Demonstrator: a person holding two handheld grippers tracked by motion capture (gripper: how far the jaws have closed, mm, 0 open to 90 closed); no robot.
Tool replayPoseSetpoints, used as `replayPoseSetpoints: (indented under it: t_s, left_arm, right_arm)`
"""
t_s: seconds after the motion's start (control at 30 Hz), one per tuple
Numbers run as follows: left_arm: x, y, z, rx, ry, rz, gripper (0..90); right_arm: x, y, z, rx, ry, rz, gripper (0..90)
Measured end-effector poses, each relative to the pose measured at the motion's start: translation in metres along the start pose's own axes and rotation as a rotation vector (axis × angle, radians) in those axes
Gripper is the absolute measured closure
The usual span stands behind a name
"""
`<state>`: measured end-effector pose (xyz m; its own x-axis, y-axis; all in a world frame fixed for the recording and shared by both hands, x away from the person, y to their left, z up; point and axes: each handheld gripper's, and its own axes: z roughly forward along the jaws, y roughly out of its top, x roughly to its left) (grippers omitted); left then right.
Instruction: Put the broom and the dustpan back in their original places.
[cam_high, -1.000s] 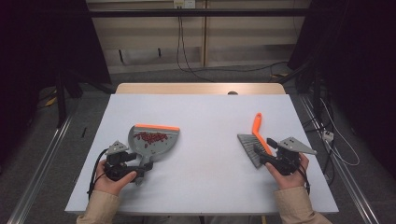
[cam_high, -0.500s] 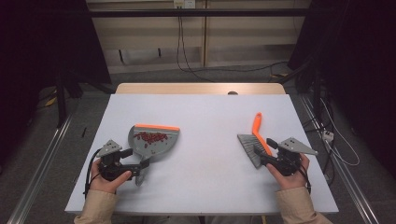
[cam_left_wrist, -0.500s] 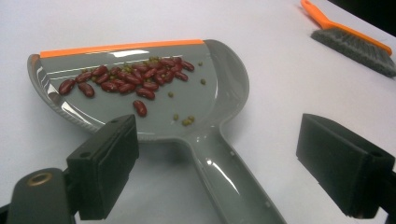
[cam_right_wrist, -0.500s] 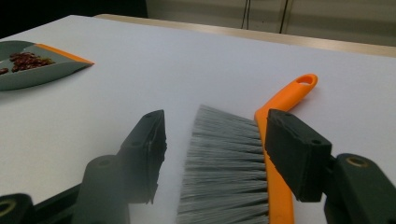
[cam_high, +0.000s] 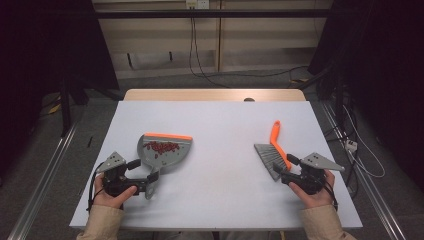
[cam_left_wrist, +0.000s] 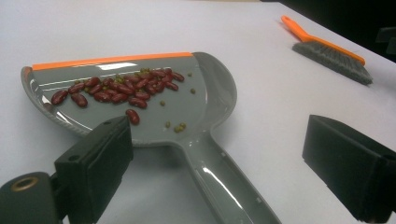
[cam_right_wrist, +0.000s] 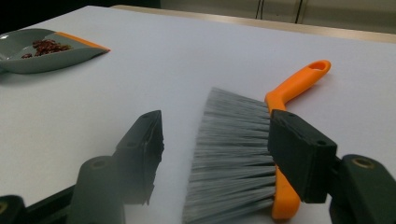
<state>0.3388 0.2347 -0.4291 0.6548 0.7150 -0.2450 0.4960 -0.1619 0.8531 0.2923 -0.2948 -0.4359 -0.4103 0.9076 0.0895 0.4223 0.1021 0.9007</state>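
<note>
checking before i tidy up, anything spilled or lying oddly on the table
Nothing stands out. The beans all lie inside the dustpan, none on the table. The brush lies flat at the right, its bristles toward the dustpan.

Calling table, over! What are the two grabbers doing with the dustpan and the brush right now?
Left gripper just opening, jaws wide astride grey plastic dustpan handle, beans inside. Right gripper open around orange-handled grey-bristled brush, lying flat. Nothing in the way.

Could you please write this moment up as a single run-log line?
left tongs: just opening, astride dustpan handle, unclamped | right tongs: open around brush | beans: in dustpan | table
</note>
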Motion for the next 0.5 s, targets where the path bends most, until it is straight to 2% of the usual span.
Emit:
replayPoseSetpoints:
  t_s: [0.17,0.33,0.43,0.5]
  left_arm:
    - [0.0,-0.001,-0.002,-0.002,0.0,0.006,8.5]
    - [0.001,-0.001,-0.002,-0.006,0.001,0.01,8.5]
    - [0.002,-0.001,-0.002,-0.009,0.0,0.015,8.1]
    - [0.002,-0.001,-0.002,-0.006,0.0,0.021,8.1]
  right_arm:
    - [-0.001,-0.004,-0.005,-0.009,0.025,0.0,30.2]
    - [-0.001,-0.007,-0.01,-0.025,0.065,0.029,17.2]
    - [0.0,-0.009,-0.011,-0.025,0.082,0.01,12.6]
    - [0.001,-0.01,-0.012,-0.018,0.09,-0.022,10.8]
